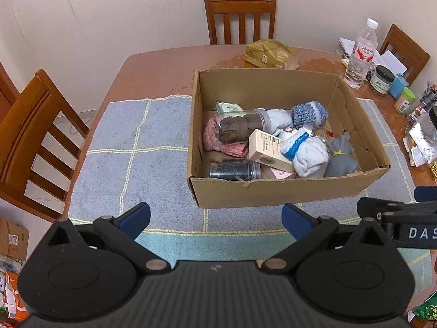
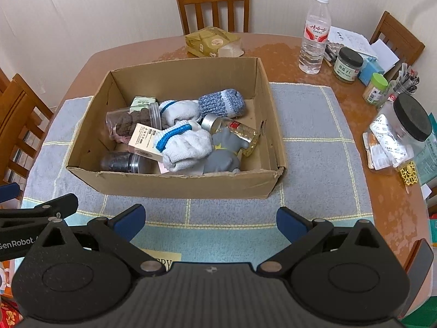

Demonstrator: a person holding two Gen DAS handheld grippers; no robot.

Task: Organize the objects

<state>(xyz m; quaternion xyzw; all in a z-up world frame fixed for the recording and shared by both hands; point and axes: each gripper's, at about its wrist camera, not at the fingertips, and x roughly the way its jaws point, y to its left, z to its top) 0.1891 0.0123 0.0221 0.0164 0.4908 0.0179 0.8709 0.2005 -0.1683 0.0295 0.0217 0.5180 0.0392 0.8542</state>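
Observation:
An open cardboard box (image 1: 273,191) (image 2: 177,186) stands on a blue-grey checked mat (image 1: 136,150) (image 2: 314,136). Inside lie several items: white socks with blue bands (image 1: 306,150) (image 2: 185,145), a blue knitted sock (image 1: 308,114) (image 2: 221,102), a clear jar of brown pieces (image 1: 240,127) (image 2: 131,120), a dark jar (image 1: 235,168) (image 2: 123,162), a cream carton (image 1: 267,147) (image 2: 144,142), a grey toy (image 1: 341,155) (image 2: 224,153) and a gold-labelled bottle (image 2: 240,132). My left gripper (image 1: 215,218) and right gripper (image 2: 210,218) both hover open before the box's near wall, holding nothing.
A brown table (image 1: 153,71) carries a water bottle (image 1: 360,54) (image 2: 314,35), jars (image 2: 348,65), a black-lidded jar (image 2: 407,125), blister packs (image 2: 382,147) and a gold packet (image 1: 270,53) (image 2: 213,41). Wooden chairs (image 1: 240,13) (image 2: 213,5) stand around it, one at left (image 1: 30,142).

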